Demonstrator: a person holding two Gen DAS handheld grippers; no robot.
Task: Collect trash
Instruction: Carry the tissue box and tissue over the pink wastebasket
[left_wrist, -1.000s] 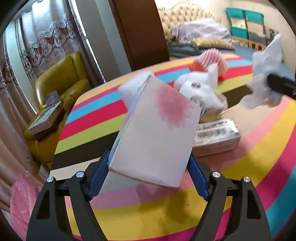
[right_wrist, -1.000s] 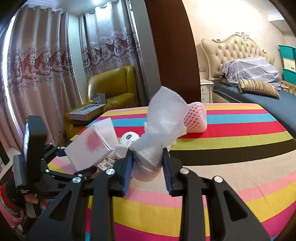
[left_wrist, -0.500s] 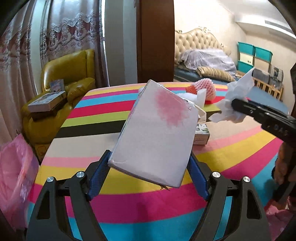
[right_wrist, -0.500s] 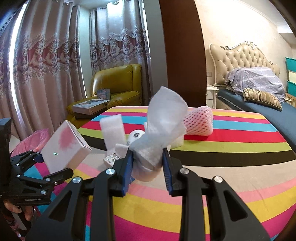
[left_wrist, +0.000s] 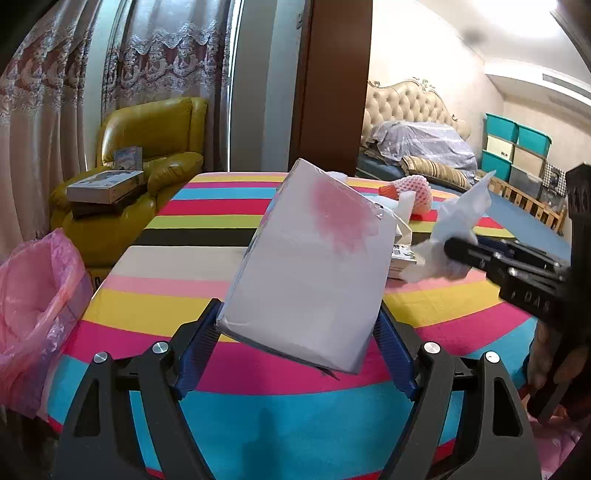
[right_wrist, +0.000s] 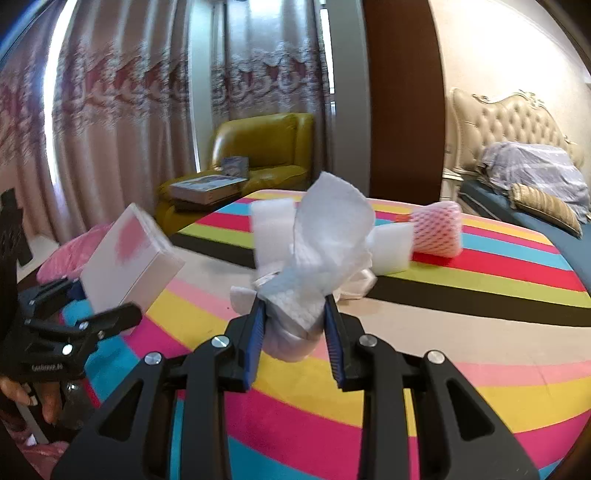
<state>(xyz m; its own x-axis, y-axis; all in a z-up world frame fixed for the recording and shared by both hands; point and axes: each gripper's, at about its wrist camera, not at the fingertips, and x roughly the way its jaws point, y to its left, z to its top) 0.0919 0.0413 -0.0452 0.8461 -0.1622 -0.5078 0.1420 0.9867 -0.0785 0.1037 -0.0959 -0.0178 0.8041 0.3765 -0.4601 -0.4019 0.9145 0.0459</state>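
Observation:
My left gripper (left_wrist: 299, 325) is shut on a white box with a pink stain (left_wrist: 314, 266), held tilted above the striped table (left_wrist: 177, 306). From the right wrist view the same box (right_wrist: 129, 258) shows at the left in the left gripper (right_wrist: 85, 306). My right gripper (right_wrist: 293, 314) is shut on a crumpled white tissue (right_wrist: 325, 251), which also appears at the right of the left wrist view as the tissue (left_wrist: 454, 236). A bin lined with a pink bag (left_wrist: 33, 295) stands left of the table.
On the table lie a pink foam fruit net (right_wrist: 437, 234), white foam pieces (right_wrist: 391, 247) and a small printed carton (left_wrist: 400, 258). A yellow armchair (left_wrist: 147, 147) with boxes stands behind, a bed (right_wrist: 535, 184) at the right. A hand (right_wrist: 40, 398) holds the left gripper.
Both grippers have moved back and left toward the table's near edge with their loads. The left one rolled level, and the pink-bagged bin has come more into view.

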